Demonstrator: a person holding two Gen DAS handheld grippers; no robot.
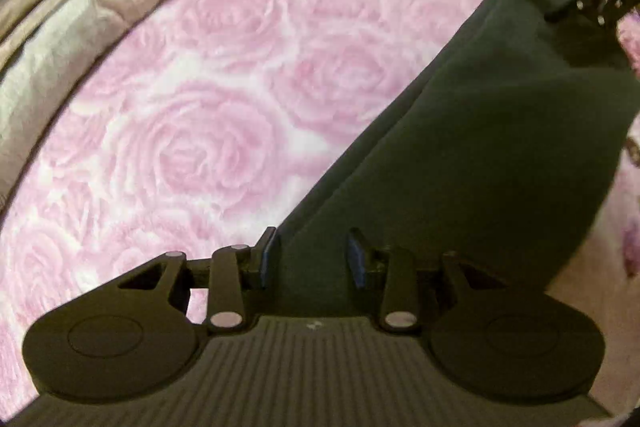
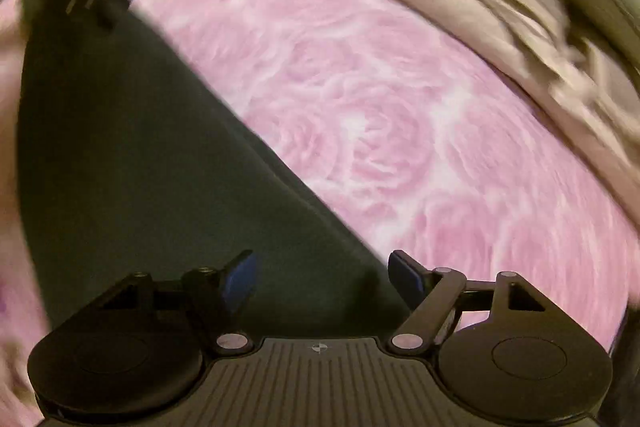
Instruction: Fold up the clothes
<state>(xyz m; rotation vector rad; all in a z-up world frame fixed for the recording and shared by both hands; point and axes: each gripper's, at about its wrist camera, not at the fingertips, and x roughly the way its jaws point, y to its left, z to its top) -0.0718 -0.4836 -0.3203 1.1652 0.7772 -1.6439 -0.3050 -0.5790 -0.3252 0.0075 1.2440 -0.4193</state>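
Where garment (image 1: 460, 167) edge ends, bedspread (image 1: 200, 107) (rose-patterned) lies bare

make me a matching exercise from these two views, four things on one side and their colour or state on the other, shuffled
Things:
1. garment
2. bedspread
3. quilt
4. left gripper

Colour or state:
A. pink with a rose pattern
B. beige, bunched along the bed's far edge
C. dark green, lying flat
D. jaws apart over cloth

Pairs: 1-C, 2-A, 3-B, 4-D
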